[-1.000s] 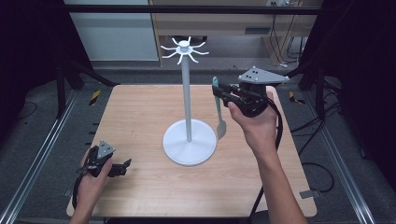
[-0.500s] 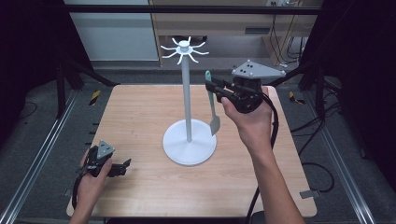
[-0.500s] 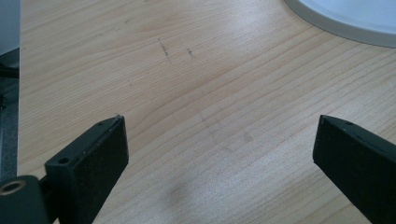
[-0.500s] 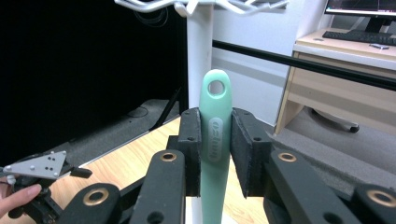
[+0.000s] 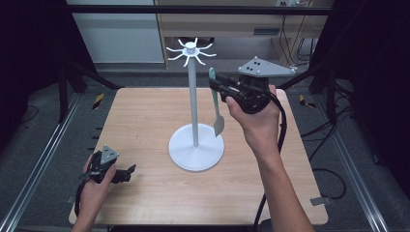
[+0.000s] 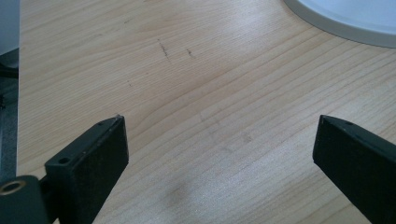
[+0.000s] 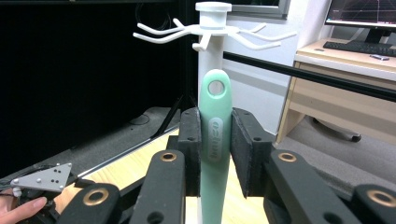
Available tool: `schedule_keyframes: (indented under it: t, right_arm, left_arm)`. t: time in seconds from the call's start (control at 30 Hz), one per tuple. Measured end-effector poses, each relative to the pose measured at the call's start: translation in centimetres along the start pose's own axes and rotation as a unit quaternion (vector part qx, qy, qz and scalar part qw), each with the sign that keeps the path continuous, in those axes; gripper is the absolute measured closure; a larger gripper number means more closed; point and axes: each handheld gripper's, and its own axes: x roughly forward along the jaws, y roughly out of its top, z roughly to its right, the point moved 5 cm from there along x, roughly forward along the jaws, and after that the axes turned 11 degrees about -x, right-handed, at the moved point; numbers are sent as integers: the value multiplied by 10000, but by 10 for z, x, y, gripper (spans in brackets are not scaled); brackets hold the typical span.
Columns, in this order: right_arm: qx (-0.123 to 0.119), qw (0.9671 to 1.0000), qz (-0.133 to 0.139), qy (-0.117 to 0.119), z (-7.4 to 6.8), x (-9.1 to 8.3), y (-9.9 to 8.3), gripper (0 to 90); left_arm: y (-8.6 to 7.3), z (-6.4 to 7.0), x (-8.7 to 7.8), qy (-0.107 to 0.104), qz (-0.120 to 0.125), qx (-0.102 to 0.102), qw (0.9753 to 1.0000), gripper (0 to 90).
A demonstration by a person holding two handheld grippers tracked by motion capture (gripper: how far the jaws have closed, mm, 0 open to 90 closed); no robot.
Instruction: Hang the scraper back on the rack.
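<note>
High view: spatula (image 5: pixel 215 106) in right tongs (image 5: pixel 216 87)

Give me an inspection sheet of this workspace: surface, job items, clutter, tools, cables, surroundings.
Surface: wooden table, faint scuff marks.
Job's things: white hook stand upright at mid-table; green spatula held by its handle, blade hanging down beside the pole, below the hooks.
Clutter: nothing seen on the table.
Tools: right tool shut on the spatula; left tool open, low over the near left corner.
Cables: black cable trails from the right tool.
Surroundings: desk with monitor and keyboard behind; metal frame rails at the sides.
</note>
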Motion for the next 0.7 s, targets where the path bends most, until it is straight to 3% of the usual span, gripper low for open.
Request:
schedule_keyframes:
  t: [0.7]
  right_arm:
    - [-46,10000,75,-31,-3,-2,11,746]
  left_arm:
    - [0,1,0,-16,-8,0,10000,31]
